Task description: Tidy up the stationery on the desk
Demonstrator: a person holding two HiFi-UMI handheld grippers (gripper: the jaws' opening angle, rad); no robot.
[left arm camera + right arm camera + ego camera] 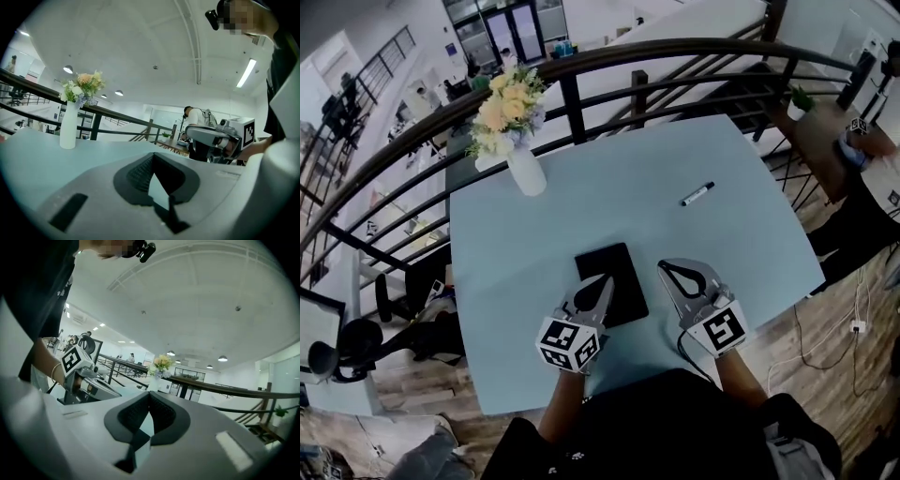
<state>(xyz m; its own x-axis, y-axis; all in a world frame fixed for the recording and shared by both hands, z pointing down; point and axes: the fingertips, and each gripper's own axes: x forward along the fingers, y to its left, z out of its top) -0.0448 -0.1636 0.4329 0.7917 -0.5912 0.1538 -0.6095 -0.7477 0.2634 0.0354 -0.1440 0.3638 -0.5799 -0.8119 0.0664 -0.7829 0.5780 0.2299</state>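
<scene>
A black notebook (621, 264) lies flat near the front middle of the pale blue desk (581, 211). A black-and-white marker pen (697, 194) lies farther back to the right. My left gripper (604, 282) hangs over the notebook's left front corner, jaws shut with nothing between them. My right gripper (668, 267) is just right of the notebook, also shut and empty. The left gripper view looks level along its closed jaws (152, 155), with the right gripper (213, 136) beside it. In the right gripper view its jaws (149, 394) meet, and the left gripper (82, 371) shows at the left.
A white vase of flowers (523, 169) stands at the desk's back left corner. A dark railing (581, 66) curves behind the desk. A wooden table (825, 127) and a seated person are at the far right. Cables lie on the wooden floor (853, 328).
</scene>
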